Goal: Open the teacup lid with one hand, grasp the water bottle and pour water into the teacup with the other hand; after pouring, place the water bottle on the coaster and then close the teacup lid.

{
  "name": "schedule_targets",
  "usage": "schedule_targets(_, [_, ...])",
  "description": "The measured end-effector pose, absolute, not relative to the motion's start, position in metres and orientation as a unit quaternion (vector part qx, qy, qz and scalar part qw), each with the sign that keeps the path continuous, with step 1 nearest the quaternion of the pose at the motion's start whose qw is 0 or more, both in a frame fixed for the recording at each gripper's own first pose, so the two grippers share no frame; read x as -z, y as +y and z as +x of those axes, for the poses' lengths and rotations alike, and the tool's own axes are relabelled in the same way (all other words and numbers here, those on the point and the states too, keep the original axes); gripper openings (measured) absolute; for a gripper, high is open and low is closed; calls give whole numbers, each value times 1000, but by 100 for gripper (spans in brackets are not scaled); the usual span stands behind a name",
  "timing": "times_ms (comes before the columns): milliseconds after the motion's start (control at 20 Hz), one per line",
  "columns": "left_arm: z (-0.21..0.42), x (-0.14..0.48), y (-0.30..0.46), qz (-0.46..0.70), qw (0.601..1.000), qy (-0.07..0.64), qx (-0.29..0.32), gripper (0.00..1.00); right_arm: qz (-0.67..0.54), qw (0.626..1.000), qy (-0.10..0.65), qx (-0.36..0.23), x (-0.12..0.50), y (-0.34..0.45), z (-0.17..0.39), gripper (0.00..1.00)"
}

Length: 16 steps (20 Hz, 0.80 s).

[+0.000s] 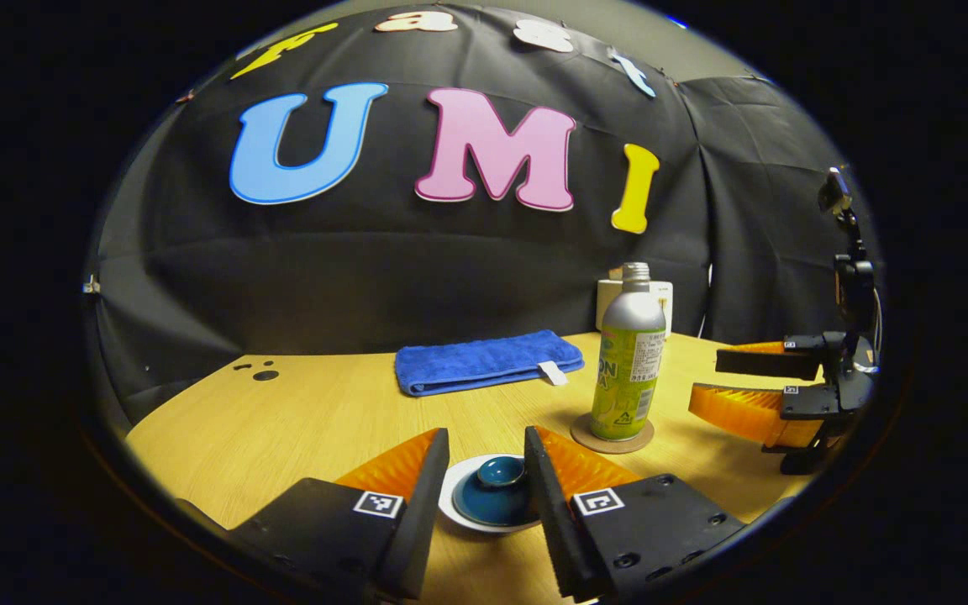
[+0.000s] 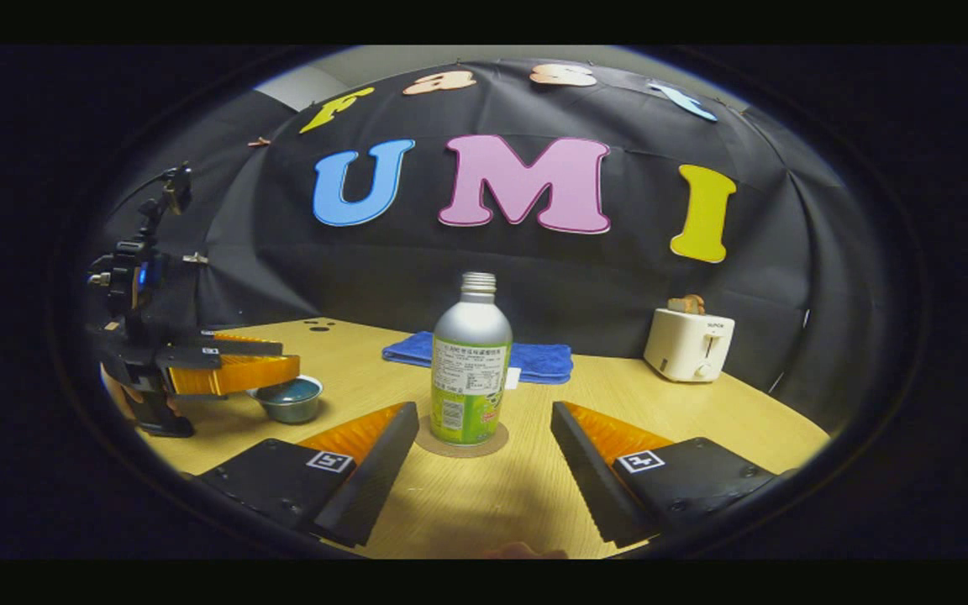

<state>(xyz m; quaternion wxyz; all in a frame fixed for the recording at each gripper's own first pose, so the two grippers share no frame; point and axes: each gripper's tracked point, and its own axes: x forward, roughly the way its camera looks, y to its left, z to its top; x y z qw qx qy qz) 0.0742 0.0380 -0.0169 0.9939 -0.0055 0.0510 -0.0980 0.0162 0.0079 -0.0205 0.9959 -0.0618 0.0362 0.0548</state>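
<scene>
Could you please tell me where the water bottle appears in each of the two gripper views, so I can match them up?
Left gripper view: the water bottle stands right of centre on its round coaster, beyond the left gripper.
Right gripper view: the water bottle stands at the centre on the coaster, straight ahead of the right gripper.
Shared landmark: the folded blue towel lies behind the bottle in both.
</scene>
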Motion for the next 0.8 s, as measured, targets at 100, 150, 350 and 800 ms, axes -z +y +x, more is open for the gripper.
schedule_targets(100, [67, 8, 45, -15, 996, 28, 85, 64, -53, 996, 32, -61, 18, 12, 14, 97])
schedule_targets(150, [62, 0, 43, -22, 996, 11, 84, 66, -46, 996, 28, -67, 16, 15, 14, 98])
schedule_targets(350, [36, -31, 29, -48, 993, -66, 88, 86, -17, 996, 19, -86, 9, 22, 10, 98])
schedule_targets(800, [25, -4, -23, -14, 998, -15, 66, 90, -6, 996, -2, -86, 11, 29, -11, 98])
